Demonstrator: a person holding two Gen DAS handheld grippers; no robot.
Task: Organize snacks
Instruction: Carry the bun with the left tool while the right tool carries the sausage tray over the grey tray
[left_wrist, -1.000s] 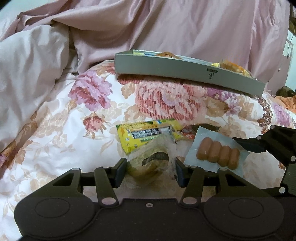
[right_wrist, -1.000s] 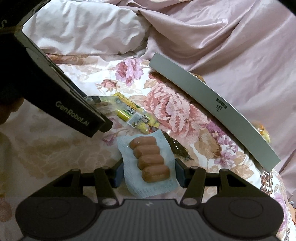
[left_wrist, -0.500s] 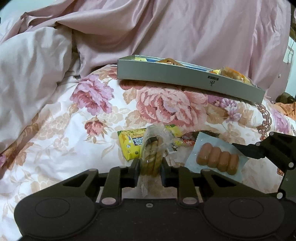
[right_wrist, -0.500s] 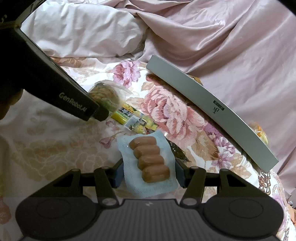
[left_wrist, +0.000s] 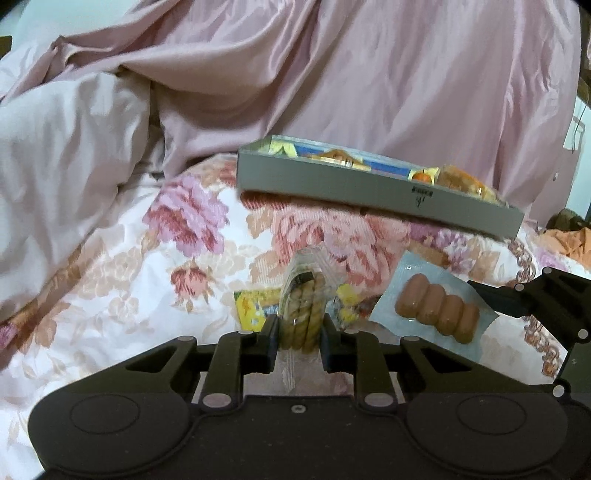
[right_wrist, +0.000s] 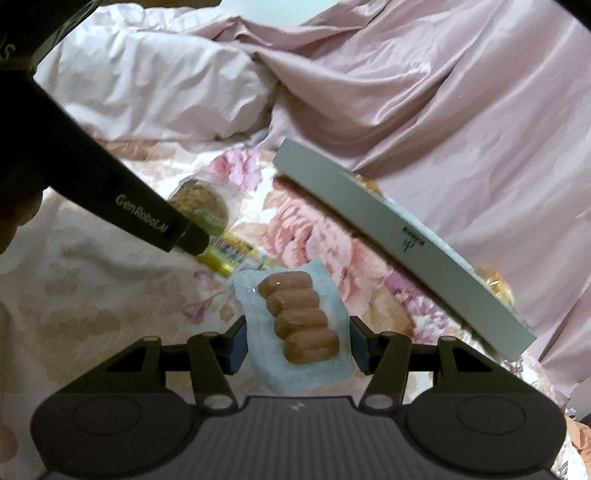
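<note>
My left gripper (left_wrist: 298, 332) is shut on a clear packet of brown biscuits (left_wrist: 303, 306) and holds it above the floral bedspread; the packet also shows in the right wrist view (right_wrist: 199, 201). My right gripper (right_wrist: 293, 341) holds a pale blue pack of sausages (right_wrist: 297, 321) between its jaws, lifted off the bed; the pack also shows in the left wrist view (left_wrist: 436, 312). A grey box (left_wrist: 369, 188) with several snacks inside lies farther back, and shows in the right wrist view (right_wrist: 399, 243) too. A yellow snack packet (left_wrist: 255, 306) lies on the bed below the biscuits.
A rumpled pink quilt (left_wrist: 332, 74) rises behind the box and a pale pillow-like fold (left_wrist: 55, 155) lies at the left. A dark wrapper (left_wrist: 364, 306) lies beside the yellow packet. Orange cloth (left_wrist: 569, 240) sits at the far right.
My left gripper closed on the biscuit packet and lifted it off the bed toward the box. My right gripper closed on the sausage pack and raised it slightly.
</note>
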